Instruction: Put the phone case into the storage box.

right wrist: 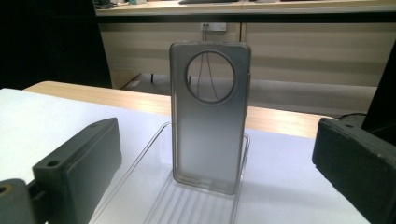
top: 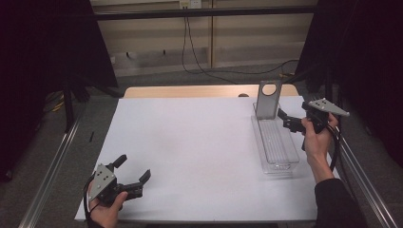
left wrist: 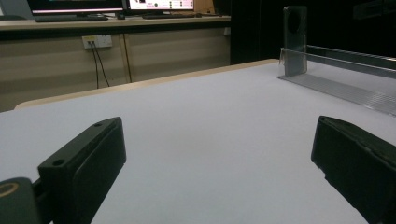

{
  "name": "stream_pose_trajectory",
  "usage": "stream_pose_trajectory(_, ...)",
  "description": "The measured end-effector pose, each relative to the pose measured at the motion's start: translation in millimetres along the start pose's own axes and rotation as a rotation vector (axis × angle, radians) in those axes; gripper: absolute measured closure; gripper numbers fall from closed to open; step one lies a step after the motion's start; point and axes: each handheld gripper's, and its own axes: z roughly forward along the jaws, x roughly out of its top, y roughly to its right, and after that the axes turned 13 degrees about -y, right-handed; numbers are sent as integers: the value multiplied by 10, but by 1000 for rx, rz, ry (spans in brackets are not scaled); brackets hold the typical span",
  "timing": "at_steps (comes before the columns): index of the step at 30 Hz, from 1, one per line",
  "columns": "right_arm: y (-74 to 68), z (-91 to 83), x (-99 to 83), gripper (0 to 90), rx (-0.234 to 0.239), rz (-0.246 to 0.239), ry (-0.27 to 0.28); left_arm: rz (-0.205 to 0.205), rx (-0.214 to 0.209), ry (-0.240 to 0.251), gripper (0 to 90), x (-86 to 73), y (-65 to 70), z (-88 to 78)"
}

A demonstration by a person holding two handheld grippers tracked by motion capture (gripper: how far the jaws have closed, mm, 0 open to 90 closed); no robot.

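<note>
scene: a white table top [top: 190, 152] with a clear plastic tray [top: 275, 142] lying along its right side.
phone case: a grey, see-through phone case [right wrist: 210, 116] stands upright at the far end of the tray, its round camera hole near the top; in the high view it is at [top: 267, 99].
right gripper: the right gripper [top: 291, 119] is held just beside the tray, pointing at the case; its jaws stand wide apart and hold nothing, with the case seen between them but farther off and untouched.
left gripper: the left gripper [top: 134, 169] rests low near the front left corner of the table, well apart from the tray; jaws wide apart, nothing in them.
step in hand: by the look of it, the approach to the case, before any grasp.
next move: probably ease the right gripper forward until the jaws flank the case's side edges, then close gently; the case looks thin and light, so a nudge could tip it over.
</note>
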Motion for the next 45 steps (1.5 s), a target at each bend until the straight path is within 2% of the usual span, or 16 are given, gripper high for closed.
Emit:
stream_pose_trajectory(9,-34,-129,-110,9,34,-5,0,-4,2,6,31,2,-7,-12)
stream_pose_trajectory(20,-33,-318,-271,9,38,3,18,-3,1,5,32,0,-5,-9)
stream_pose_trajectory(24,-51,-366,-360,8,59,17,28,-2,1,5,32,1,-2,-10)
stream_pose_trajectory(26,-66,-376,-393,5,74,9,39,-3,1,5,32,-1,-1,-7)
stream_pose_trajectory(37,-142,-489,-540,3,84,-8,38,-3,5,7,32,1,-7,-21)
stream_pose_trajectory(45,-202,-616,-630,0,90,7,51,-2,6,14,31,-1,0,-23)
